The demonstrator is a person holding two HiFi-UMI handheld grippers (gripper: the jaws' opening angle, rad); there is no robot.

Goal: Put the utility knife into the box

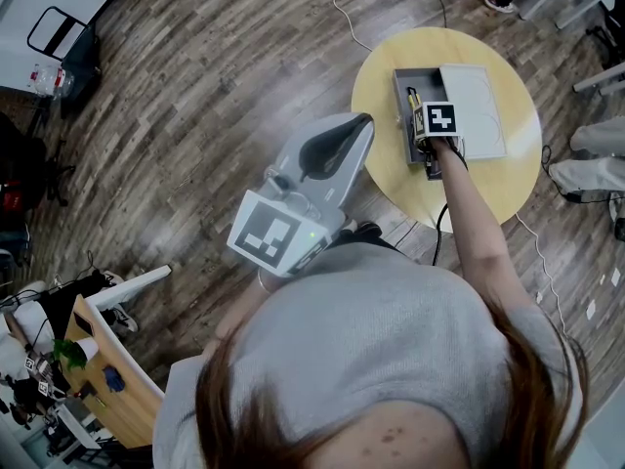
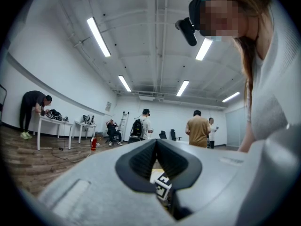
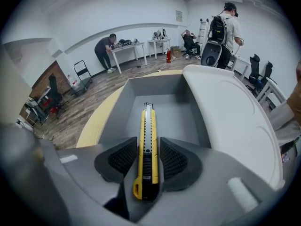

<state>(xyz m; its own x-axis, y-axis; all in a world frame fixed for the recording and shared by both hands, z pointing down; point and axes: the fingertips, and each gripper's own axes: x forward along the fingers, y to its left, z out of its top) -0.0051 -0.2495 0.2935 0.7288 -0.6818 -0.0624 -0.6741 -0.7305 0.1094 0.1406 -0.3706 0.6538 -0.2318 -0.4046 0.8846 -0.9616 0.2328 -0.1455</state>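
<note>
A yellow and black utility knife (image 3: 147, 140) lies lengthwise between the pads of my right gripper (image 3: 147, 147), its blade end reaching into the open grey box (image 3: 175, 114). Small gaps show on both sides of the knife, so the jaws stand open. In the head view the right gripper (image 1: 417, 107) hovers over the box (image 1: 401, 117), where the knife (image 1: 411, 100) shows as a yellow streak. The white lid (image 1: 476, 106) lies open to the right. My left gripper (image 1: 363, 120) is held away from the table, shut and empty, its tips (image 2: 156, 142) meeting.
The box rests on a round yellow table (image 1: 381, 76) on a wood floor. Cables (image 1: 342, 8) run over the floor behind it. A black chair (image 1: 59, 32) stands far left, a wooden desk (image 1: 107, 360) near left. Several people (image 3: 106, 51) stand about the room.
</note>
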